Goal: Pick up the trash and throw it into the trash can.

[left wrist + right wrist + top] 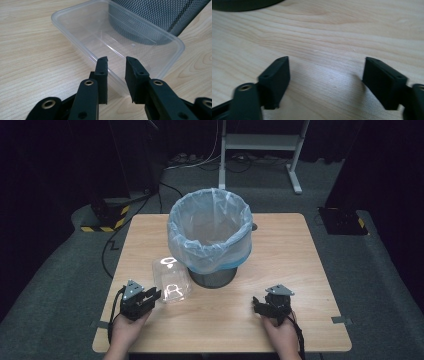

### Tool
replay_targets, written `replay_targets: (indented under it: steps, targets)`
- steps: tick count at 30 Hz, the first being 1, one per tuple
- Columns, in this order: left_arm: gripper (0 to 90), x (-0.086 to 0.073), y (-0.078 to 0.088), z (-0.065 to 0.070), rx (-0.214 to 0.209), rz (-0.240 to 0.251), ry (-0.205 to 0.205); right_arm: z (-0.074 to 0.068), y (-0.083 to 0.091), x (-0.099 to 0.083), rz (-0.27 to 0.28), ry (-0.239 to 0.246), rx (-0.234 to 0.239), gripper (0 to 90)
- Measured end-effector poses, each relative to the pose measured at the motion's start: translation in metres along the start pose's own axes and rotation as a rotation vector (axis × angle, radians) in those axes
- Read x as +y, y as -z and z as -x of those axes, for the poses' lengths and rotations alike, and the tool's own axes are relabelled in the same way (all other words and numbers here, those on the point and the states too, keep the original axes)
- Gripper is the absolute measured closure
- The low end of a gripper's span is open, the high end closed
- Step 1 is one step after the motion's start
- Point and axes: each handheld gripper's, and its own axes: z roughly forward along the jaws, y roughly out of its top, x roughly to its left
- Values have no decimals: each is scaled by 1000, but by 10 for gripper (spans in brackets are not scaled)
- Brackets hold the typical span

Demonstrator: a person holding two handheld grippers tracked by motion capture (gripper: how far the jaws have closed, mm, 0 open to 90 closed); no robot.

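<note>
My left tongs, jaws parted and straddling its near rim, sit right at the clear rectangular plastic container left of centre on the desk, its long axis running up-frame, while my right tongs hover wide open, well apart.
</note>
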Motion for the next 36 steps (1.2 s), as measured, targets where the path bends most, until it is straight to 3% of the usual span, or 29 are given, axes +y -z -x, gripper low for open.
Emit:
replay_targets:
  steps: [2,4,5,7,8,11,13,14,15,18,20,21,23,24,29,32,36]
  targets:
    - [655,-1,1,0,17,3,-8,-7,6,-2,30,68,-3,439]
    - [652,-7,8,-2,45,54,1,-17,13,-1,64,52,49,496]
    - [662,-7,8,-2,45,54,1,-17,13,-1,64,52,49,496]
    - [688,-12,13,-5,71,85,9,-30,16,6,88,55,97,529]
    - [732,-17,15,-10,93,91,22,-45,18,14,117,79,144,597]
    - [757,-24,9,-20,118,63,55,-72,19,29,162,104,213,705]
    - [757,-26,2,-25,114,48,77,-95,18,40,198,120,240,745]
    - [756,-26,2,-25,114,48,77,-95,18,40,198,120,240,745]
    - [755,-27,-2,-26,108,49,88,-118,14,50,230,144,276,760]
    - [745,-25,-9,-23,100,53,77,-146,7,64,273,141,317,751]
    - [741,-24,-10,-22,99,55,69,-153,5,67,289,142,322,743]
    - [734,-24,-12,-19,98,54,52,-165,-1,73,294,135,340,704]
    - [726,-24,-13,-18,95,51,47,-169,-5,76,290,127,348,678]
    - [723,-25,-14,-17,96,51,46,-176,-12,79,284,109,360,612]
    - [706,-27,-17,-14,78,50,32,-178,-32,79,250,39,414,484]
    - [697,-27,-18,-10,63,41,18,-177,-37,81,219,-14,478,484]
    - [711,-29,-14,-5,62,40,12,-178,-35,81,199,-32,491,484]
